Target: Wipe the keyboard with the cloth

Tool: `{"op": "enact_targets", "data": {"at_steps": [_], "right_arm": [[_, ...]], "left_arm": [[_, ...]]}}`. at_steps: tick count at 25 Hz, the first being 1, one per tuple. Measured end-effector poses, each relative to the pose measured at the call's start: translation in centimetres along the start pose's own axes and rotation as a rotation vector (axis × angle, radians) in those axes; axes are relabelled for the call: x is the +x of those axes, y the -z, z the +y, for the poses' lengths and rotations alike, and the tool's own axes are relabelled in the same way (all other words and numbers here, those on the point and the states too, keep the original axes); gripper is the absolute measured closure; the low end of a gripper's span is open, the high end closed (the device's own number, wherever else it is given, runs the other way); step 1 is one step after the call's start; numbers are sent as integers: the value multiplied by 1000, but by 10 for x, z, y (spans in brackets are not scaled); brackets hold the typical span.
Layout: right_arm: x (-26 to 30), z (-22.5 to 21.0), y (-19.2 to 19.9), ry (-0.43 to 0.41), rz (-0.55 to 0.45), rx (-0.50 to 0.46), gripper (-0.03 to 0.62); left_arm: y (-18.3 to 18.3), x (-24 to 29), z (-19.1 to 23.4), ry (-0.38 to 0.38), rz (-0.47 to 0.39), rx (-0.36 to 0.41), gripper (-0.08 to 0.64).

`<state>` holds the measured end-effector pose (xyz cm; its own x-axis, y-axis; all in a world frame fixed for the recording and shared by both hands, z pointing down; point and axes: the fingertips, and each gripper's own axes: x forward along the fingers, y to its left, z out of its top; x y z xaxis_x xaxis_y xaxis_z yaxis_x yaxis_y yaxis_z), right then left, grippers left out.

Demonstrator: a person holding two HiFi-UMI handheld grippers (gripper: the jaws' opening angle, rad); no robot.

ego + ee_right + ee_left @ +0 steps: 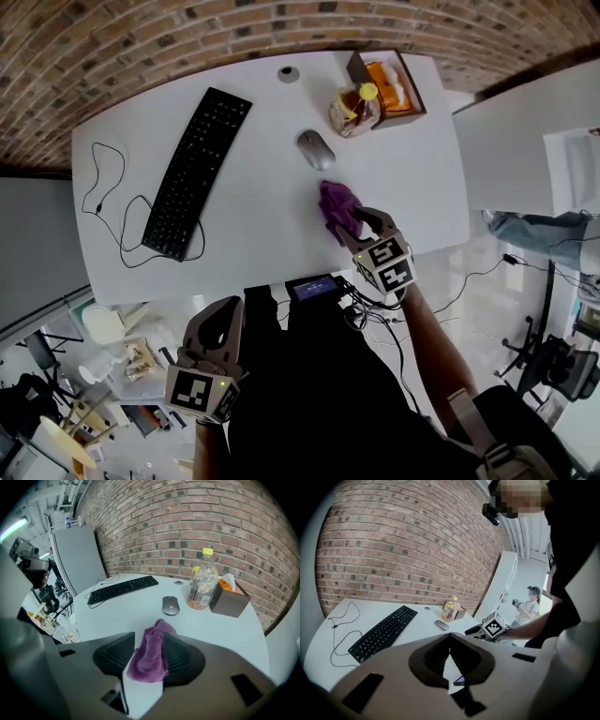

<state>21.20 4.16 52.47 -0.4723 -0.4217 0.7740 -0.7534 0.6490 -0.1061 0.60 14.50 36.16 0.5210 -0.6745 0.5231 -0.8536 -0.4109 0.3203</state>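
Cloth inside right claw (unclamped)

Pretty plain room tbh: a red-brown brick wall runs behind a big white rectangular table, with a second white tabletop just off to the right. Pale glossy floor shows below them, a tall grey panel stands beside the brick, and a ceiling strip light is on.

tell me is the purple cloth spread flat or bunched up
Bunched up: the purple cloth sits in a crumpled, upright heap on the white table, with folds showing, not laid flat.
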Motion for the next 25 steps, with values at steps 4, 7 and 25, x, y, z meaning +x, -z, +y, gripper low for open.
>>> {"op": "enact_targets", "data": {"at_steps": [4, 7, 25], "right_arm": [[13, -2, 7, -6, 31, -23, 400], [22, -6, 14, 3, 61, -45, 394], [59, -12, 38, 2, 138, -73, 394]], "left_arm": [[1, -1, -5, -21, 1, -23, 545], [-1, -1, -10, -30, 3, -46, 546], [2, 2, -17, -51, 18, -53, 546]]}}
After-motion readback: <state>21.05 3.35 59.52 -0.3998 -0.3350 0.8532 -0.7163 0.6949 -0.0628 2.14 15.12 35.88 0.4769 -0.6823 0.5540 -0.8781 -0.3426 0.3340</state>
